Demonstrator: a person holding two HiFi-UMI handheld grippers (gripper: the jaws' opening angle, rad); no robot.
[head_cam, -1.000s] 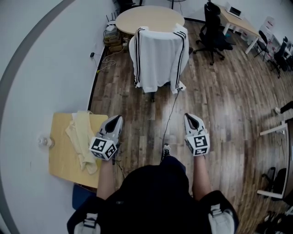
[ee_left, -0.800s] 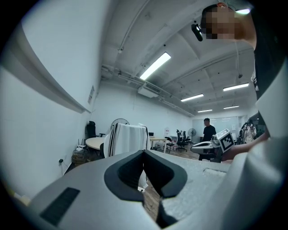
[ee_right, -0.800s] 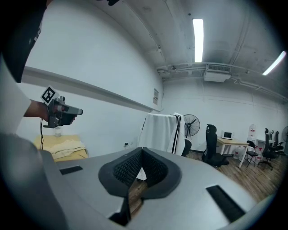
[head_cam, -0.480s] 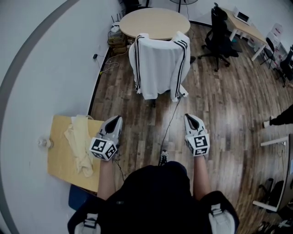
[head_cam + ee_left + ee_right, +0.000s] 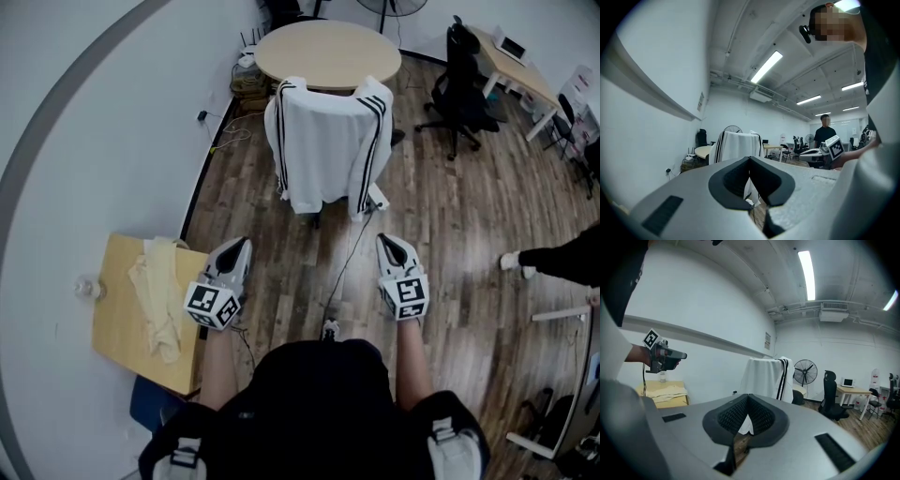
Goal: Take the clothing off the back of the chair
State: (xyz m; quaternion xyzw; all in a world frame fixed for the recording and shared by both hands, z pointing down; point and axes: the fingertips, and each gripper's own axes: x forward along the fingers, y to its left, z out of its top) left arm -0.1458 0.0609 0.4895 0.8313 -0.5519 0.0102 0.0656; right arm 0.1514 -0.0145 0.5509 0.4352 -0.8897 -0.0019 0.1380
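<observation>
A white garment with black stripes down its sleeves (image 5: 326, 145) hangs over the back of a chair, straight ahead of me on the wooden floor. The same garment (image 5: 738, 145) shows beyond the left jaws, and as a draped white shape (image 5: 765, 376) beyond the right jaws. My left gripper (image 5: 239, 246) and right gripper (image 5: 387, 242) are held side by side, well short of the chair. Both are shut with nothing between the jaws. The chair itself is almost wholly hidden under the cloth.
A small wooden table (image 5: 117, 323) with a cream cloth (image 5: 157, 292) and a clear bottle (image 5: 86, 288) stands at my left by the white wall. A round table (image 5: 326, 54) stands behind the chair. A cable (image 5: 349, 246) runs along the floor. A person's leg (image 5: 553, 262) enters at right.
I have moved forward with both grippers held out; the draped chair sits lower and closer in the head view. A person's leg has come into view at the right edge.
</observation>
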